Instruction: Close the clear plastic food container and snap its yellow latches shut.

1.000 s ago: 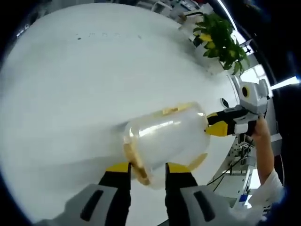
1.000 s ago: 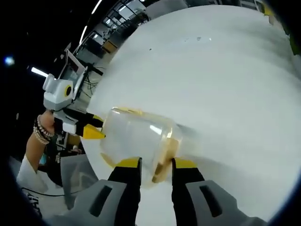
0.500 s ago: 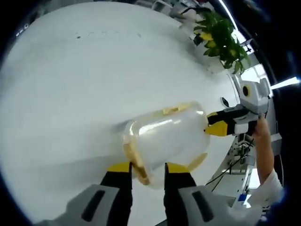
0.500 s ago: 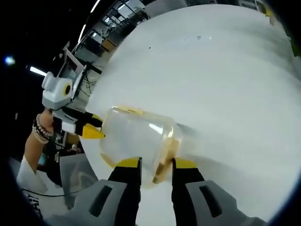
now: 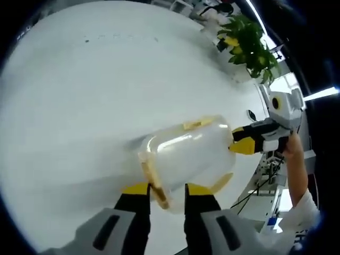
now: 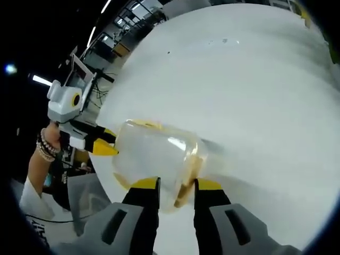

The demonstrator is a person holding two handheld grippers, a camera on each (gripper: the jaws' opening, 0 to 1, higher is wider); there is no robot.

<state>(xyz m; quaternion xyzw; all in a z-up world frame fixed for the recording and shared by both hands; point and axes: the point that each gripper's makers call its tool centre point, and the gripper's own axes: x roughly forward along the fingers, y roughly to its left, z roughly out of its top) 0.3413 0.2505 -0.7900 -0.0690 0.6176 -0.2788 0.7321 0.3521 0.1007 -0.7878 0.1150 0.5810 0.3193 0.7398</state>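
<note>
While both views are looking down onto the same white table (image 5: pixel 79 95), the entries are running from near to far.

Left gripper (image 5: pixel 167 192): its yellow-tipped jaws are standing a little apart, straddling the yellow latch (image 5: pixel 154 183) at the near end of the clear container (image 5: pixel 183 154). Whether they are actually pinching the latch or only flanking it cannot be told.

Right gripper (image 6: pixel 178 187): its jaws are likewise standing slightly apart, one on each side of the yellow latch (image 6: pixel 186 178) at its own near end of the container (image 6: pixel 154 154). Contact is again uncertain. Each gripper is also appearing in the other's view, at the far end of the container.

Container: it is sitting on the table between the two grippers, which are facing each other end to end. Its lid appears to be on already, though how fully it is seated is unclear. More yellow latches are showing along its long sides.

Step in hand, by judgement: the end latches are being pressed home. To do this well, each gripper should be pushing its latch squarely toward the container wall, with the opposite gripper bracing so that the container is not sliding across the smooth table. Pressure should be even, so the lid is not lifting at one end.

Farther off: a person's hand (image 5: pixel 293 146) is holding the right gripper, and a green potted plant (image 5: pixel 247 42) is standing at the table's far edge.
</note>
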